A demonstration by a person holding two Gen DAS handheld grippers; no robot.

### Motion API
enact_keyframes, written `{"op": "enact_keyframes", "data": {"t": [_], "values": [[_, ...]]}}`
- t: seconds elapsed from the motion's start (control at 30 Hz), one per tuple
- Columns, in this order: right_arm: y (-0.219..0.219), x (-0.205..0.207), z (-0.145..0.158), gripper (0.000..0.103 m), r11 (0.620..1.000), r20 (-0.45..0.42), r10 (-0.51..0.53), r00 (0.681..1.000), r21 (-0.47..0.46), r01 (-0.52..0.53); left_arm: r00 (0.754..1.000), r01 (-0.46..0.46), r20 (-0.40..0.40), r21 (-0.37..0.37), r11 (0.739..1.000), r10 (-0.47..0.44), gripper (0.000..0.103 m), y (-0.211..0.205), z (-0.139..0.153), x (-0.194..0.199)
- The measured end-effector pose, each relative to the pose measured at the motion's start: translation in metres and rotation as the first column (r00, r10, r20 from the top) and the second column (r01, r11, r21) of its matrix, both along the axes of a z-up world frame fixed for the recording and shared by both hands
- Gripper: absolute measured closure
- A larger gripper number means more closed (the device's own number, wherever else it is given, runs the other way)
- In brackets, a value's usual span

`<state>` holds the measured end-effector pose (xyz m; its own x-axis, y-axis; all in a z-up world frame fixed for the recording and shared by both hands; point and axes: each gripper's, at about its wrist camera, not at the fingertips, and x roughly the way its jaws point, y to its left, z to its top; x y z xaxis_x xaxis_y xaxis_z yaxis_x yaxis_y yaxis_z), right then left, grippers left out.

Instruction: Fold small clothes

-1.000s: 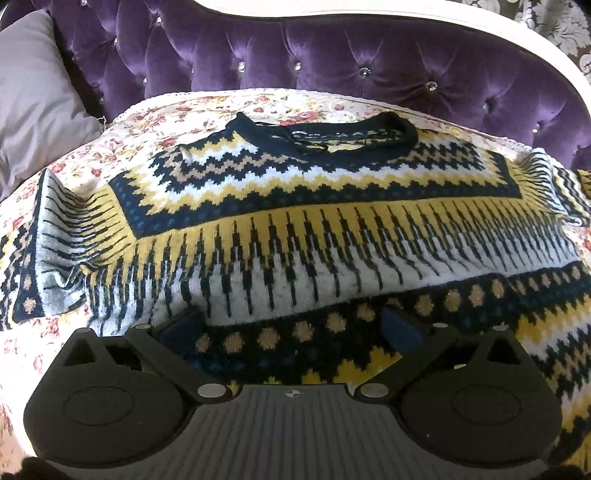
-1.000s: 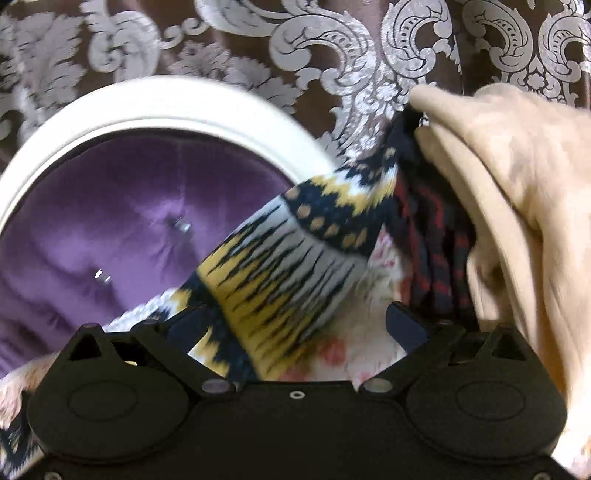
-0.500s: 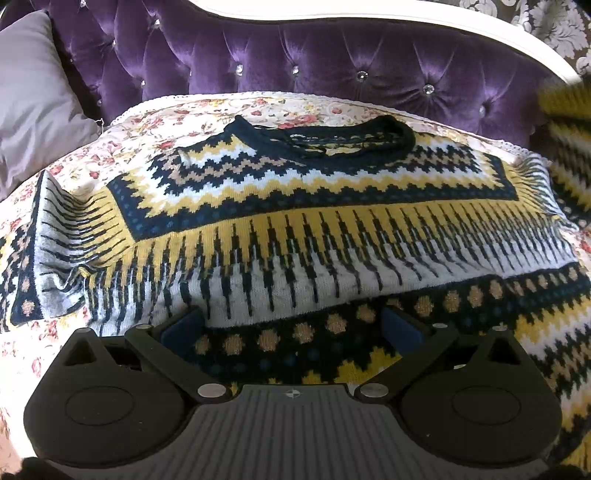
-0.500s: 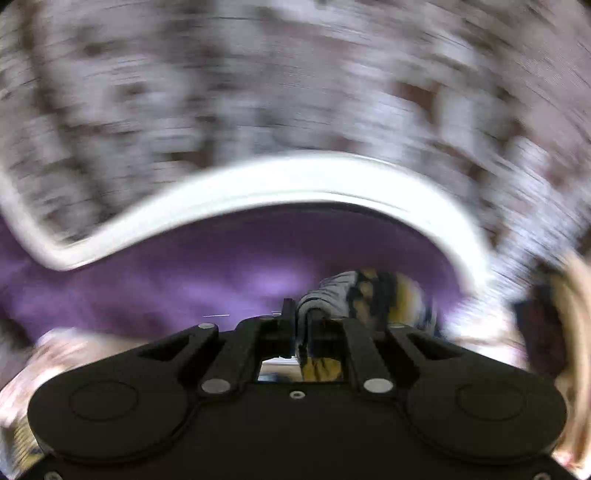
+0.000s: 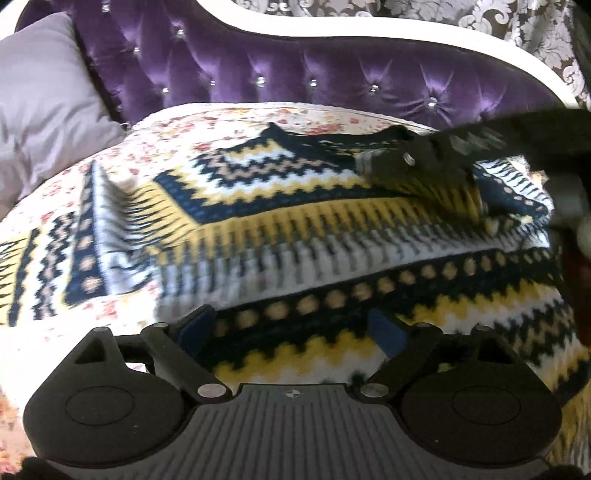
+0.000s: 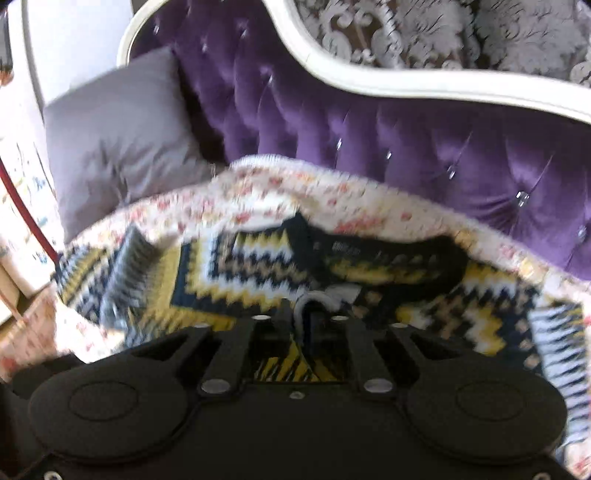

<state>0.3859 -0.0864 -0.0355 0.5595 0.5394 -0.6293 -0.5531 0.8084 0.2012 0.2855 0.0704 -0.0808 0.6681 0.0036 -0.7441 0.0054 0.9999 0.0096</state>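
A navy, yellow and white patterned knit sweater [image 5: 280, 229] lies spread front-up on a floral bedspread [image 5: 207, 122], collar toward the headboard. My left gripper [image 5: 291, 328] is open and empty, hovering over the sweater's lower hem. My right gripper [image 6: 310, 314] is shut on the sweater's right sleeve [image 6: 280, 363] and holds it over the chest below the collar [image 6: 388, 254]. In the left wrist view the right gripper [image 5: 369, 164] reaches in from the right with the sleeve [image 5: 450, 192] folded across. The left sleeve [image 5: 92, 236] lies out to the left.
A purple tufted headboard [image 5: 332, 70] with a white frame stands behind the bed. A grey pillow [image 5: 40, 107] leans at the far left. Patterned wallpaper [image 6: 461, 33] is behind. A white cabinet [image 6: 22, 206] stands left of the bed.
My right gripper closed on the right sleeve, lifted it and swung it leftward over the sweater's chest. My left gripper stayed open and shifted slightly back and left.
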Motion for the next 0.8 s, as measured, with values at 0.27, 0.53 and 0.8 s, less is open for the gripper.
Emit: {"op": "enact_keyframes", "data": {"t": [0.27, 0.53, 0.8], "values": [[-0.055, -0.042, -0.004, 0.027, 0.993, 0.045, -0.118, 0.992, 0.026, 0.117, 0.998, -0.007, 0.059, 0.019, 1.0, 0.005, 0.016, 0.007, 0.029, 0.015], [-0.09, -0.056, -0.033, 0.027, 0.967, 0.001, -0.255, 0.967, 0.021, 0.255, 0.984, 0.093, 0.137, 0.121, 0.988, -0.109, 0.016, -0.05, 0.062, 0.045], [-0.095, -0.057, -0.043, 0.016, 0.97, -0.03, -0.242, 0.97, 0.001, 0.242, 0.955, 0.257, 0.078, 0.263, 0.93, -0.286, 0.019, -0.113, 0.036, 0.069]]}}
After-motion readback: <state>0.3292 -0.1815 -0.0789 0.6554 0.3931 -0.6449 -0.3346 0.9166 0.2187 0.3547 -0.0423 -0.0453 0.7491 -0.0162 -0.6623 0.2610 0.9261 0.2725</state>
